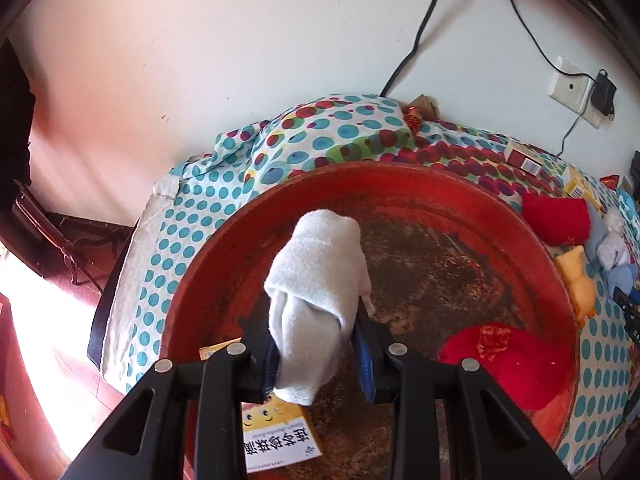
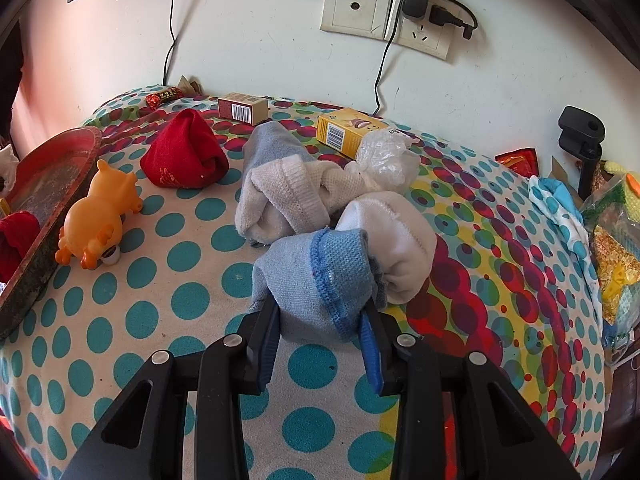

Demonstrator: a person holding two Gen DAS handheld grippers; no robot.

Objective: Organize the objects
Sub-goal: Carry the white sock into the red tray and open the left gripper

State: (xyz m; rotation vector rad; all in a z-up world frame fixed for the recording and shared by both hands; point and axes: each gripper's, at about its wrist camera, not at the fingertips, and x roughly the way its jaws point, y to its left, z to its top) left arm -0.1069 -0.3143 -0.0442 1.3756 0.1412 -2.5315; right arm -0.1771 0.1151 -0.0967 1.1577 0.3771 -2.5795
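From the left wrist view, the left gripper [image 1: 318,354] pinches a rolled white terry sock [image 1: 316,288] between its two blue-padded fingers [image 1: 270,360]. The sock sticks up past the fingertips and hangs over a big round red tray with a worn brown bottom [image 1: 400,184]. In the tray lie a soft red knit bundle with a gold mark [image 1: 508,364] on the right side, and a flat white and yellow paper box with black letters and a little face [image 1: 280,436] near the bottom edge. The tray sits on a cloth covered with teal and red dots [image 1: 200,208]. Past the tray's right rim there is another red knit bundle [image 1: 556,216], an orange plastic toy animal [image 1: 578,280] and some pale socks (only small parts of them show here).

From the right wrist view, the right gripper [image 2: 320,340] has its fingers pressed against the sides of a rolled light blue sock with a darker blue stitched edge [image 2: 320,280]. This sock rests on the dotted cloth [image 2: 160,320]. A white rolled sock [image 2: 400,236] touches it on the right, and a grey and cream sock bundle [image 2: 280,196] lies just behind. Farther back sit a red knit bundle shaped like a cone [image 2: 184,156], a brown cardboard box with a barcode [image 2: 242,109], a yellow box with a barcode [image 2: 344,130] and a crumpled clear plastic bag [image 2: 386,158]. The orange toy animal [image 2: 100,216] stands just beside the red tray [image 2: 52,160] at the left edge.
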